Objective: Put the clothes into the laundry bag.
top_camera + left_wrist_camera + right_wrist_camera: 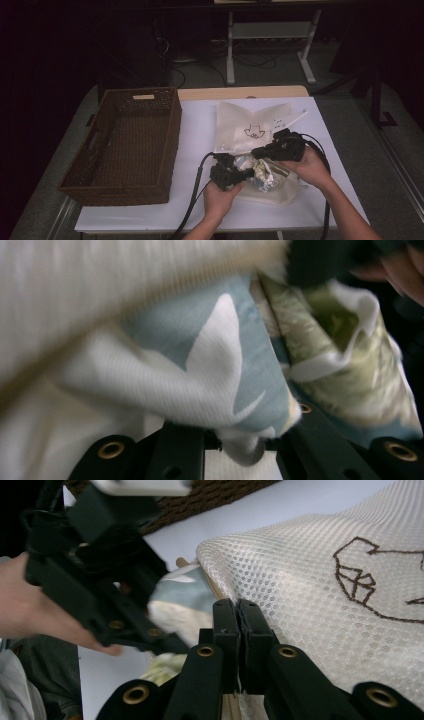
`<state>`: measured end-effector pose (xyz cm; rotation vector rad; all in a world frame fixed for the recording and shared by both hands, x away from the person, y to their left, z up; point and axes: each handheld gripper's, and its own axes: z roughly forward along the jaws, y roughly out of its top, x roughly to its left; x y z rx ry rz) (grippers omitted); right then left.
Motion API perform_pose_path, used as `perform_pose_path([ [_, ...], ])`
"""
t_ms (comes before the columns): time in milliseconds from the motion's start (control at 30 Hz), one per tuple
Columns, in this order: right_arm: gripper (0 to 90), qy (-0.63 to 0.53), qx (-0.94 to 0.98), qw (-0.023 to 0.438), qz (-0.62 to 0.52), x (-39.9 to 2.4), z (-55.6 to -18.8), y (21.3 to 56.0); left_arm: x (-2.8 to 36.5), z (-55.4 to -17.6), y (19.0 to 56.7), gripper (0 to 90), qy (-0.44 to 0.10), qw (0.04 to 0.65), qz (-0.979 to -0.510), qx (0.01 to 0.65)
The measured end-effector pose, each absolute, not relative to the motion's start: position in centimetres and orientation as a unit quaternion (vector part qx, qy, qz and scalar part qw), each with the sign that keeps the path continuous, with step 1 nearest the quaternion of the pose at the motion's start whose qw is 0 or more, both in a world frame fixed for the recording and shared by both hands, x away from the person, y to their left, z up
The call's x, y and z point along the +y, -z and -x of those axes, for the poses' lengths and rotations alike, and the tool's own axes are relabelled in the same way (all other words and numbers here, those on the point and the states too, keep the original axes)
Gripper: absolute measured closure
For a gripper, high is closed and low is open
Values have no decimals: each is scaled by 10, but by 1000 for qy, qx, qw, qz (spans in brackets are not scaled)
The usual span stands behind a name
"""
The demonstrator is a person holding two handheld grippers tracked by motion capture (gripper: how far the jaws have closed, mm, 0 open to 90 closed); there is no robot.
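Observation:
A white mesh bag [245,125] with a brown stitched drawing lies on the white table cover [195,130]. A blue, green and white patterned cloth [262,172] bulges at its near opening. My right gripper [256,151] is shut on the bag's rim; in the right gripper view its jaws [239,615] meet on the mesh bag [310,580]. My left gripper [245,170] comes in from the left, and its jaws [242,445] pinch a fold of the patterned cloth [225,355]. The left gripper [145,632] also appears beside the cloth [182,597] in the right gripper view.
A large, empty brown wicker basket [172,130] stands on the left of the table, its weave [200,500] visible behind the bag. A wooden table edge [240,92] runs along the back. Cables trail from both grippers toward the near edge.

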<state>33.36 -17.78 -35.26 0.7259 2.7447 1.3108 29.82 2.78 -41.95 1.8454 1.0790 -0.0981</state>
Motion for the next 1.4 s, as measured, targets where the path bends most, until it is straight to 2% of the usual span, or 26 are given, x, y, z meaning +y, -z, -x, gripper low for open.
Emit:
perform_pose_path([
  [133,877,-428,877,6,-219,-177,-329,341,28,-320,422,792,34,488,-727,482],
  [267,876,-421,879,10,-223,-178,-330,343,29,-323,426,763,45,480,-738,473],
  [533,876,-417,879,9,-231,-177,-335,353,51,-307,420,528,66,458,-761,454],
  [800,874,-417,877,9,-240,-178,-341,355,76,-285,411,360,86,464,-764,440],
  [967,874,-412,878,9,-243,-174,-344,357,48,-279,420,320,111,447,-780,423],
  [1100,874,-405,882,13,-241,-173,-343,358,17,-292,429,306,119,458,-768,431],
  [1167,874,-404,882,14,-241,-174,-342,357,9,-300,433,356,109,465,-762,437],
  [1333,874,-409,880,17,-239,-177,-340,354,8,-314,437,711,69,480,-747,456],
  [1400,875,-412,879,17,-237,-178,-338,353,10,-318,436,784,53,490,-736,465],
])
